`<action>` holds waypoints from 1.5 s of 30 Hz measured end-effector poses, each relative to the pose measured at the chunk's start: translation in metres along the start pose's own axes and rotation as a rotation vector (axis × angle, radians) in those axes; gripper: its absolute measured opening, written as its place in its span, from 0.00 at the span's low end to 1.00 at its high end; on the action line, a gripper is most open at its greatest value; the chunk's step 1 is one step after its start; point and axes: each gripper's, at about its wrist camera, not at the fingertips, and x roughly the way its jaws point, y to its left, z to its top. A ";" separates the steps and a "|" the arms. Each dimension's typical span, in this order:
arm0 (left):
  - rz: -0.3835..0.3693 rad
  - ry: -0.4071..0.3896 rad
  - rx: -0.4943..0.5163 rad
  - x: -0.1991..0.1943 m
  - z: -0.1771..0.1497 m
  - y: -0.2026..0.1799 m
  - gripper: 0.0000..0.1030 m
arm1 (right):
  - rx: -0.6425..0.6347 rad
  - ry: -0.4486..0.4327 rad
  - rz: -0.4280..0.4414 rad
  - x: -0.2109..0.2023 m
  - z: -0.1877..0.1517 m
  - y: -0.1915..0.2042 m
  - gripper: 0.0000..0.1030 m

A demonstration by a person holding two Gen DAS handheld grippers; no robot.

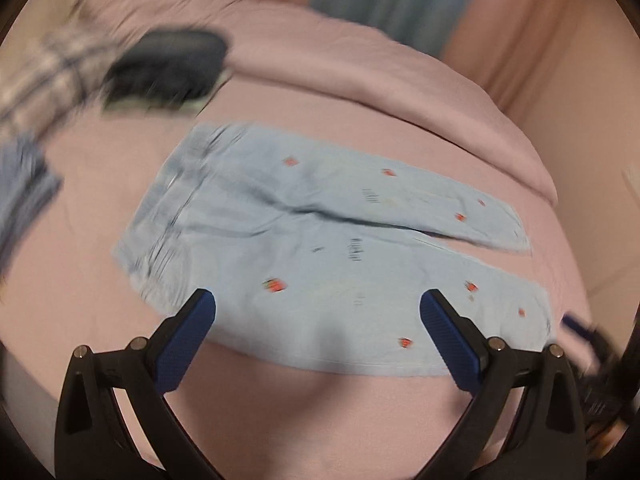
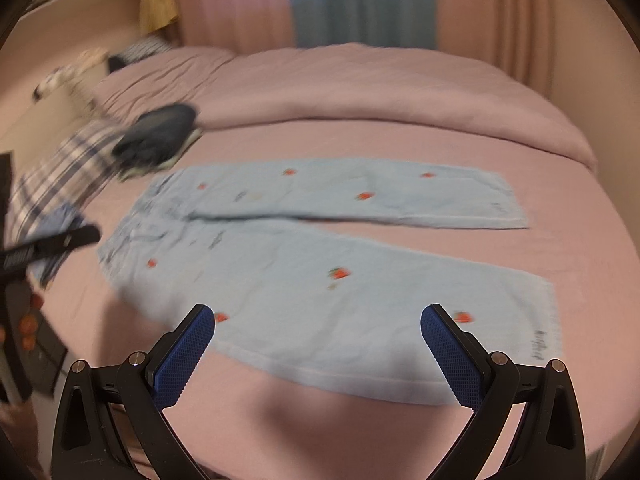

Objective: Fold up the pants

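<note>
Pants: the light-blue strawberry-print pants (image 2: 320, 264) are lying flat on the pink bed (image 2: 400, 136), both legs spread side by side, waistband toward the folded clothes pile; I judge nothing is folded yet.
Left hand-held gripper: I am holding my left hand-held gripper (image 1: 318, 312) spread wide and gripping nothing, hovering above the pants' near leg by the waistband end.
Right hand-held gripper: my right hand-held gripper (image 2: 318, 326) is likewise gaping and empty, over the pants' near leg toward the hem.
Why: I am probably lining up both to pinch the pants' near edge.
Beside the pants: a dark garment (image 2: 156, 136) is sitting on a plaid shirt (image 2: 60, 160) beyond the waistband.
</note>
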 end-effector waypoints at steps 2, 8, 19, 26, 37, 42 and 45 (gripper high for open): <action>0.014 0.021 -0.100 0.011 -0.002 0.030 0.99 | -0.085 0.001 0.026 0.017 -0.003 0.024 1.00; -0.060 0.063 -0.407 0.034 -0.018 0.110 0.99 | -0.355 0.061 0.047 0.052 -0.019 0.088 1.00; -0.164 -0.001 -0.587 0.062 -0.011 0.137 0.77 | -0.777 0.019 0.087 0.110 -0.046 0.166 0.60; -0.096 0.025 -0.576 0.061 -0.009 0.154 0.20 | -0.789 0.000 0.120 0.111 -0.035 0.173 0.10; 0.060 0.088 -0.402 0.051 -0.016 0.149 0.32 | -0.704 0.094 0.245 0.115 -0.039 0.171 0.12; 0.179 -0.041 -0.235 0.012 -0.003 0.129 0.46 | -0.502 0.053 0.371 0.080 -0.004 0.139 0.40; 0.133 -0.072 -0.130 0.015 0.006 0.111 0.50 | -0.432 0.020 0.298 0.079 0.010 0.115 0.46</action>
